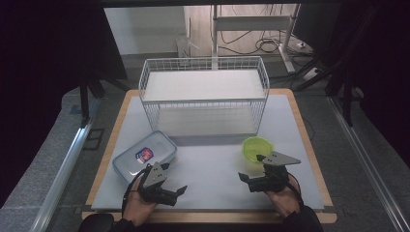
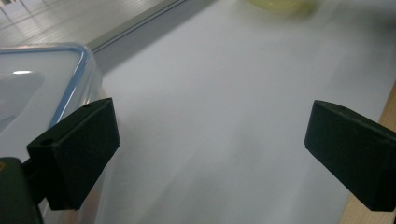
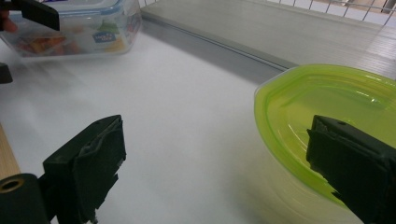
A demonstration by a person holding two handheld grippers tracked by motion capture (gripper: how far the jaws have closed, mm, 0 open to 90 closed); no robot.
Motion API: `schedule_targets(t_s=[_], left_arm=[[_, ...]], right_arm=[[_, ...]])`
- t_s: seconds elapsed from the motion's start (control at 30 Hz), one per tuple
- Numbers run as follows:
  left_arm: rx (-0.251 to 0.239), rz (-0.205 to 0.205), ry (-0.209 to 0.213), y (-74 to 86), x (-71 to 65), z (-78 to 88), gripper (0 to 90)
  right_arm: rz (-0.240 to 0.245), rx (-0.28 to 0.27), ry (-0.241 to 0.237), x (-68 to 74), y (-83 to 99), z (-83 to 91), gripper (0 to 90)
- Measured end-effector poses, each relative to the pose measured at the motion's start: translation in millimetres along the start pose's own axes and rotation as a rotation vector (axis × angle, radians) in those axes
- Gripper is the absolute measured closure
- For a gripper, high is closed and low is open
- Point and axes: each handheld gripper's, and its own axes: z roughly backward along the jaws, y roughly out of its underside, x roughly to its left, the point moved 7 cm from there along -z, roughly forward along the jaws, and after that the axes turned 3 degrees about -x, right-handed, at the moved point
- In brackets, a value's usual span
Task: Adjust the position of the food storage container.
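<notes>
A clear lidded container (image 1: 145, 154) with a blue rim and a label lies on the white mat at the left. My left gripper (image 1: 175, 178) is open just right of its near corner, one jaw beside the container wall (image 2: 37, 84); nothing lies between the fingers of the left gripper (image 2: 210, 135). A lime-green bowl (image 1: 257, 147) sits at the right. My right gripper (image 1: 250, 167) is open at the bowl's near-left edge. In the right gripper view one jaw overlaps the green bowl (image 3: 336, 98); I cannot tell if it touches. The gap of the right gripper (image 3: 215, 149) holds nothing.
A white wire basket (image 1: 203, 96) with a shelf board stands at the back centre of the mat (image 1: 217, 164). The mat lies on a wooden board whose edge (image 1: 309, 140) shows at the sides. Cables and table legs lie on the floor beyond.
</notes>
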Motion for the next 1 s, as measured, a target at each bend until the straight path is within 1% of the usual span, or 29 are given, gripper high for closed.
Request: schedule_targets(t_s=[0.07, 0.1, 0.17, 0.23, 0.27, 0.3, 0.33, 0.4, 0.47, 0.5, 0.57, 0.6, 0.67, 0.77, 0.8, 0.87, 0.97, 1.0], left_arm=[[-0.005, 0.002, 0.015, -0.9, -1.7, -0.1, 3.0], [-0.005, 0.002, 0.015, -0.9, -1.7, -0.1, 3.0], [-0.009, 0.018, 0.037, -1.5, -2.3, 0.5, 3.1], [-0.016, 0.032, 0.047, -1.8, -1.5, 1.5, 3.1], [-0.023, 0.039, 0.049, -2.1, -0.1, 2.7, 3.3], [-0.023, 0.039, 0.049, -2.1, -0.1, 2.7, 3.3], [-0.025, 0.041, 0.046, -2.1, 0.9, 3.4, 3.4], [-0.031, 0.042, 0.046, -2.4, 1.9, 4.5, 3.4], [-0.034, 0.043, 0.046, -2.7, 2.5, 5.3, 3.5], [-0.036, 0.044, 0.054, -2.7, 2.3, 5.5, 3.5], [-0.044, 0.050, 0.089, -3.4, 0.7, 6.2, 3.2], [-0.049, 0.056, 0.099, -4.1, 0.1, 6.7, 3.1], [-0.051, 0.060, 0.102, -4.6, 0.1, 7.2, 3.2], [-0.040, 0.054, 0.087, -3.5, 1.3, 6.8, 3.4], [-0.037, 0.054, 0.081, -3.1, 1.9, 6.6, 3.7], [-0.032, 0.052, 0.067, -2.9, 2.9, 6.4, 3.8], [-0.020, 0.032, 0.044, -1.7, 3.6, 5.4, 4.3], [-0.013, 0.019, 0.038, -1.4, 3.0, 4.9, 4.4]], right_arm=[[-0.010, -0.002, 0.007, -0.8, 0.3, -0.6, 4.5], [-0.010, -0.002, 0.007, -0.8, 0.3, -0.6, 4.5], [-0.022, 0.000, 0.015, -2.2, 0.9, -0.6, 3.7], [-0.034, 0.000, 0.022, -3.0, 1.2, -0.9, 2.3], [-0.027, 0.001, 0.032, -3.1, 1.5, -1.5, 0.6], [-0.027, 0.001, 0.032, -3.1, 1.5, -1.5, 0.6], [-0.021, 0.001, 0.047, -2.9, 1.3, -2.1, 0.0], [-0.017, -0.001, 0.049, -2.8, 1.1, -2.3, 0.0], [-0.013, 0.008, 0.061, -3.0, 1.2, -3.1, 0.0], [-0.011, 0.015, 0.064, -3.3, 1.6, -3.4, 0.0], [-0.014, 0.024, 0.068, -4.5, 2.5, -3.7, 0.0], [-0.019, 0.027, 0.066, -5.2, 2.7, -3.5, 0.0], [-0.024, 0.035, 0.073, -7.0, 2.6, -3.0, 3.2], [-0.036, 0.056, 0.073, -10.2, 2.7, -3.2, 10.3], [-0.042, 0.069, 0.076, -12.6, 2.0, -3.6, 14.3], [-0.044, 0.073, 0.078, -13.9, 1.4, -3.7, 16.0], [-0.059, 0.093, 0.065, -17.2, -2.9, -4.2, 25.9], [-0.050, 0.118, 0.054, -17.6, -5.9, -5.4, 35.4]])
